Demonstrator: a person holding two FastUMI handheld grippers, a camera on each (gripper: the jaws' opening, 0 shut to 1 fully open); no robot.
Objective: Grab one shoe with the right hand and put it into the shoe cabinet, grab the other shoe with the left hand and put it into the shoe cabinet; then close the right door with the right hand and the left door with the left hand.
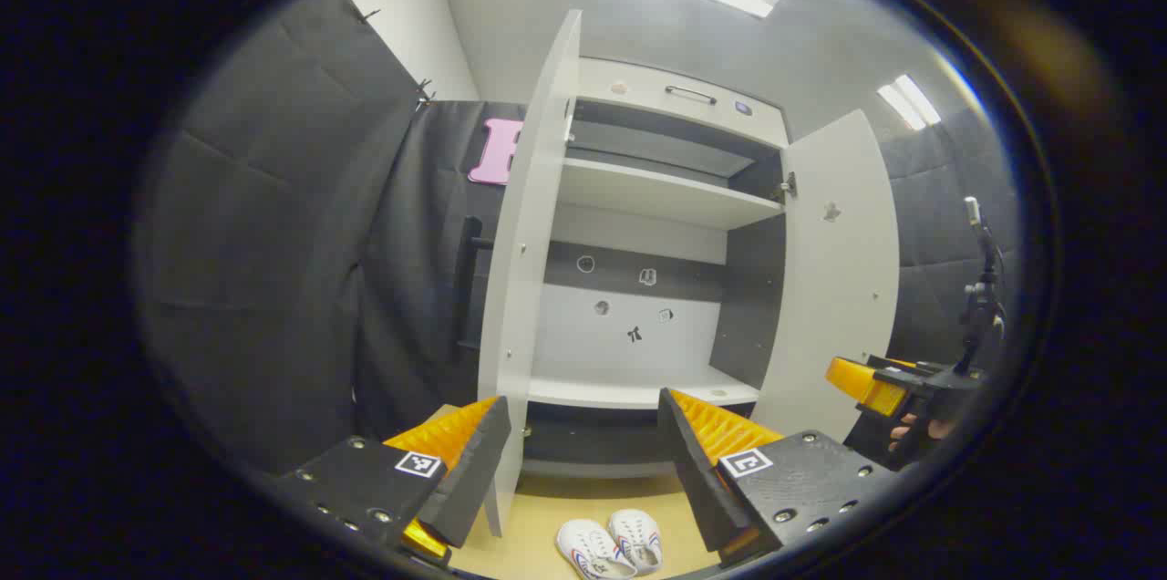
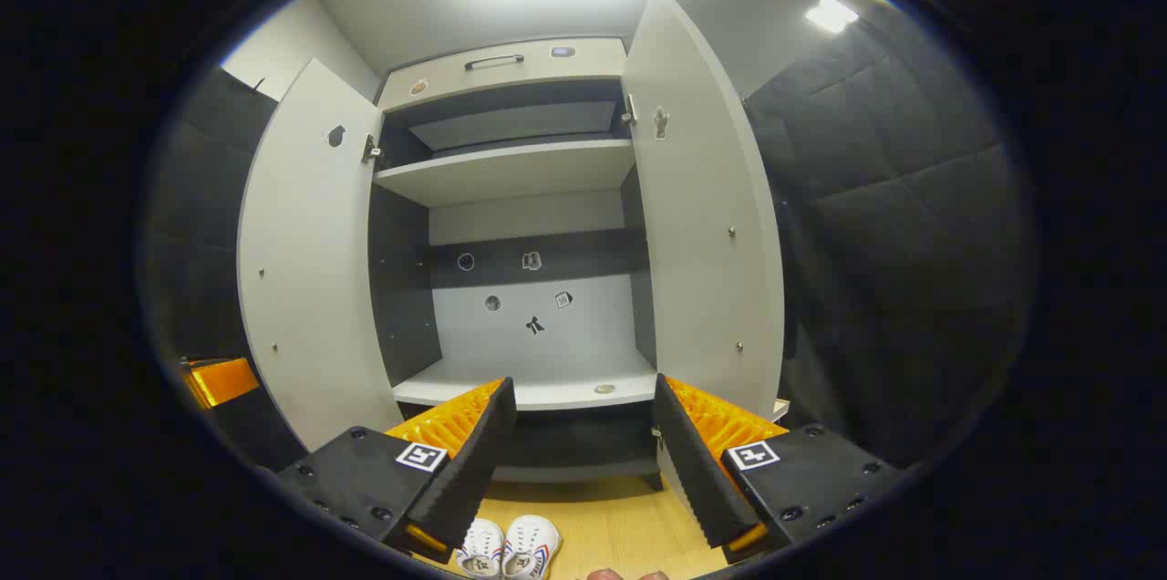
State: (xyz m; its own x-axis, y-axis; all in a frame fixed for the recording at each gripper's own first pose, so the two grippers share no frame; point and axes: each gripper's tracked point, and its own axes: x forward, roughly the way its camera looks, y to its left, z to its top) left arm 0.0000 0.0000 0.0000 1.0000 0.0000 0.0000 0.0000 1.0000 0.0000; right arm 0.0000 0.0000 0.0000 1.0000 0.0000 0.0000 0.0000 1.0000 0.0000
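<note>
A pair of white shoes lies side by side on the wooden floor in front of the open shoe cabinet: one shoe [image 1: 593,553] and the other [image 1: 637,538] in the left gripper view, and the same pair [image 2: 480,553] [image 2: 534,547] in the right gripper view. Both cabinet doors stand wide open, the left door [image 1: 531,233] [image 2: 310,279] and the right door [image 1: 834,270] [image 2: 711,224]. My left gripper [image 1: 583,398] is open and holds nothing, above the shoes. My right gripper [image 2: 583,381] is also open with nothing between its fingers.
The cabinet has a lower shelf [image 2: 547,390], an upper shelf [image 2: 511,170] and a top drawer with a handle [image 2: 493,61]. A stand with a small device [image 1: 980,288] rises at the right. A hand [image 1: 907,434] holds the other gripper's body [image 1: 875,384].
</note>
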